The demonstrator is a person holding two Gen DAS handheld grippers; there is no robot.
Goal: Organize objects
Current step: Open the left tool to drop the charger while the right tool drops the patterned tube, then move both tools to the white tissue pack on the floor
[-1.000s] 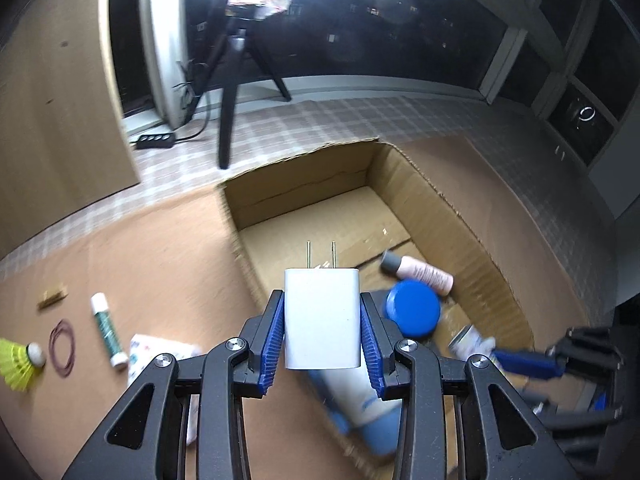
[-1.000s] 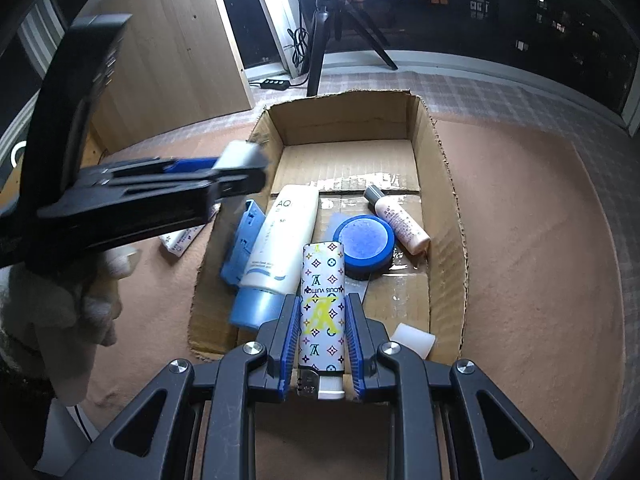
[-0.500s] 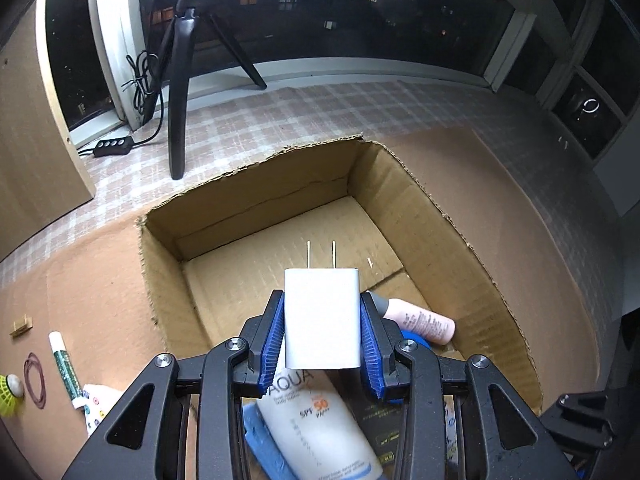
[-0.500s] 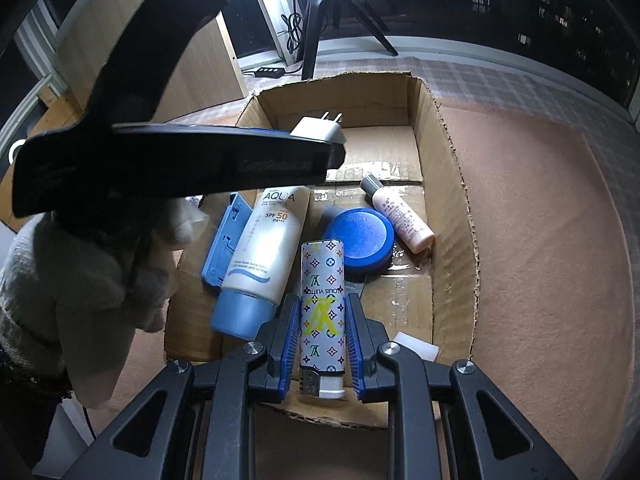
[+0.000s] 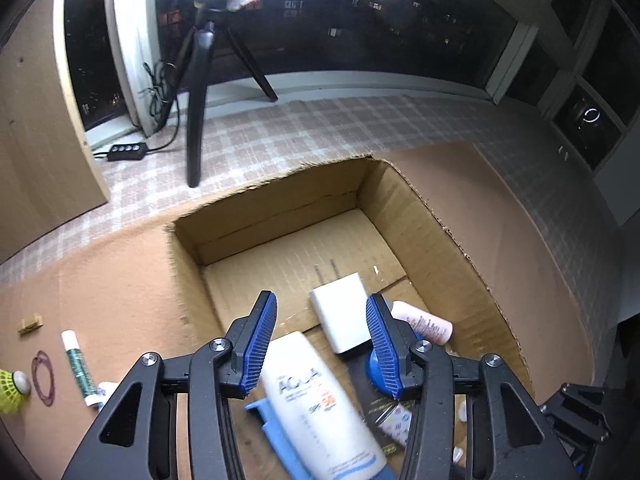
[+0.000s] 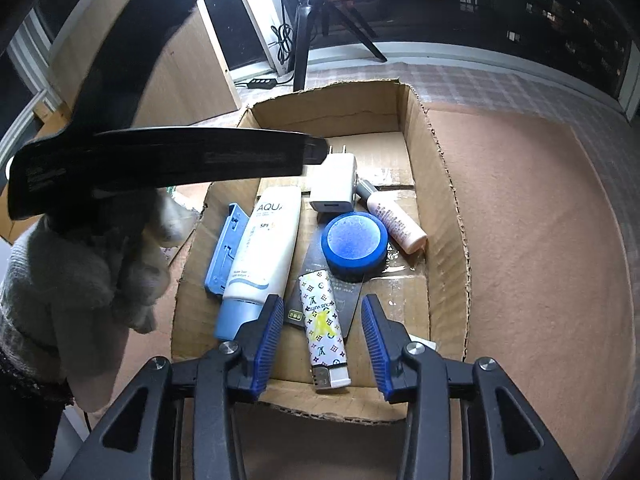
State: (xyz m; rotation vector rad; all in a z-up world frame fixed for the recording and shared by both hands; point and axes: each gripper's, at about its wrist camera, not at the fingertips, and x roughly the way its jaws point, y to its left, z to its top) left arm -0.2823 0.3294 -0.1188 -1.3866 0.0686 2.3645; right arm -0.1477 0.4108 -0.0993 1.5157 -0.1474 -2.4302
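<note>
**Box holding the sorted items, both tools let go**

Cardboard box [image 6: 440, 208] sits open on the brown desk [image 6: 540, 240], flaps cut away, walls ragged at the rim. Inside, largest first: white AQUA sunscreen tube [image 6: 264, 248] lying lengthwise, blue cap toward the near wall; blue plastic holder [image 6: 222, 256] just beside it on the left. Round blue tin [image 6: 355, 245] near the middle, resting on a dark card [image 6: 348, 296]. White charger plug [image 5: 341, 318] lies flat beyond the tube, prongs pointing to the far wall. Pink bottle [image 6: 394, 220] angled beside the tin. Patterned lighter [image 6: 325, 332] lies near the front wall.

Left hand-held gripper [image 5: 322, 346] hangs over the box, released, jaws spread wide, charger plug below and free of the pads. Right hand-held gripper [image 6: 323, 348] likewise released, jaws apart either side of the lighter, not touching it.

Outside the box, left: glue stick [image 5: 78, 366], rubber band [image 5: 43, 372], yellow shuttlecock [image 5: 12, 390].
</note>
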